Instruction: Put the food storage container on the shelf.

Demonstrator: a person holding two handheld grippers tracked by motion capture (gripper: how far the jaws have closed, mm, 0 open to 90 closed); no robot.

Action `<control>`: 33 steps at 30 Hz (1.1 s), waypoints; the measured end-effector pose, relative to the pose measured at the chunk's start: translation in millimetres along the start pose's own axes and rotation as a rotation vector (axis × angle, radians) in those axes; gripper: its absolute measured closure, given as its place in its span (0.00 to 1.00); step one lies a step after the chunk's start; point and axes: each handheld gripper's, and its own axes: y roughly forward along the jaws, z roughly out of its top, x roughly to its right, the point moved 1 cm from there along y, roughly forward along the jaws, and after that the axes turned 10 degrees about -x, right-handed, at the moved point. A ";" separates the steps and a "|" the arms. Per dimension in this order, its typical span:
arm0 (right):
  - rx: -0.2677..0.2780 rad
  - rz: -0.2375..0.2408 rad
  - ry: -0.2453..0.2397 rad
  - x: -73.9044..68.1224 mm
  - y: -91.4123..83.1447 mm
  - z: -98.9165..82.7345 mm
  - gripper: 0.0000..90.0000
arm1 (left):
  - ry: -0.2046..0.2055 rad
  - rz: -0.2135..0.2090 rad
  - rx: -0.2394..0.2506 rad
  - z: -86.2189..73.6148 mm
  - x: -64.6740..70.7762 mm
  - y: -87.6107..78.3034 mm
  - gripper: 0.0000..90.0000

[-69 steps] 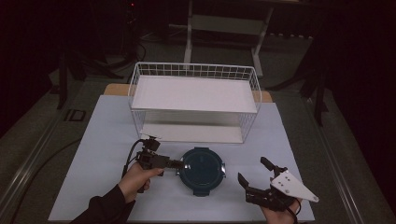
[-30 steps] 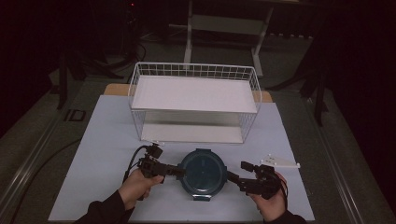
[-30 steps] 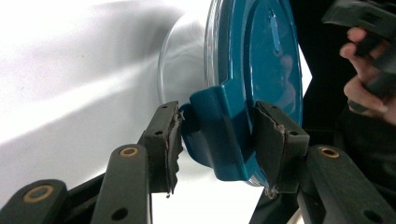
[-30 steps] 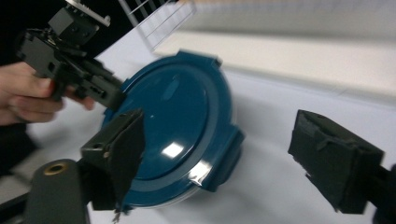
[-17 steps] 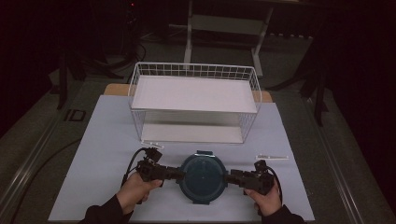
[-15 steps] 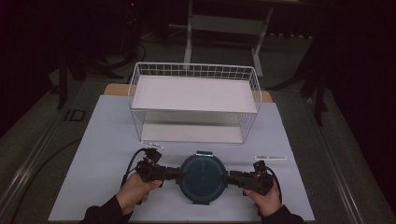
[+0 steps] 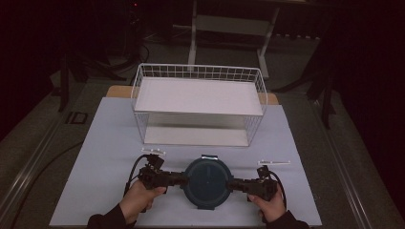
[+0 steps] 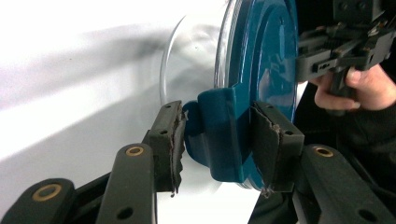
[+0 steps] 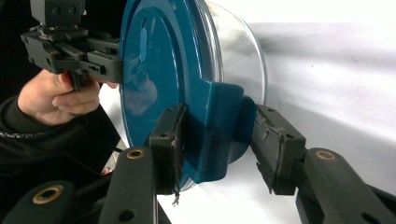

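So I've got the bowl (image 7: 207, 182) at the near edge of the table (image 7: 110, 143), right between my hands. Left tongs (image 8: 215, 140) are clamped on the lid's side clip. Right tongs (image 9: 219, 137) have just been closing around the opposite clip; one pad touches the lid, the other looks a hair off, so I'd call that side not quite gripped yet. Bowl hasn't left the table, so the lift or unclipping is all yet to do. Further back there's a white wire basket (image 7: 198, 102), apparently empty. Beyond the table the room's dark, just some stand legs and cables on the floor.
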 end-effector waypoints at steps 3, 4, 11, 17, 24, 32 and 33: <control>0.002 0.007 -0.007 -1.4 0.5 -1.5 0.61 | -0.003 0.010 0.000 -2.3 0.8 1.0 0.60; 0.004 0.004 -0.005 -2.8 0.7 -2.1 0.62 | -0.010 0.002 -0.004 -2.9 -0.8 0.8 0.60; 0.010 0.003 0.004 -6.6 0.5 -4.7 0.62 | -0.019 0.017 -0.002 -3.6 2.1 0.0 0.61; 0.019 -0.001 0.013 -9.3 0.7 -4.9 0.63 | -0.036 0.022 0.012 -5.8 4.2 -1.3 0.61; 0.049 0.000 -0.027 -16.2 -0.8 11.8 0.63 | -0.012 0.049 0.066 7.3 6.7 -17.3 0.61; 0.081 -0.008 -0.068 -18.3 -1.5 40.0 0.63 | 0.006 0.083 0.126 23.9 3.9 -29.6 0.61; 0.083 -0.006 -0.069 -17.5 -1.2 42.2 0.63 | 0.011 0.086 0.128 26.5 2.5 -30.5 0.61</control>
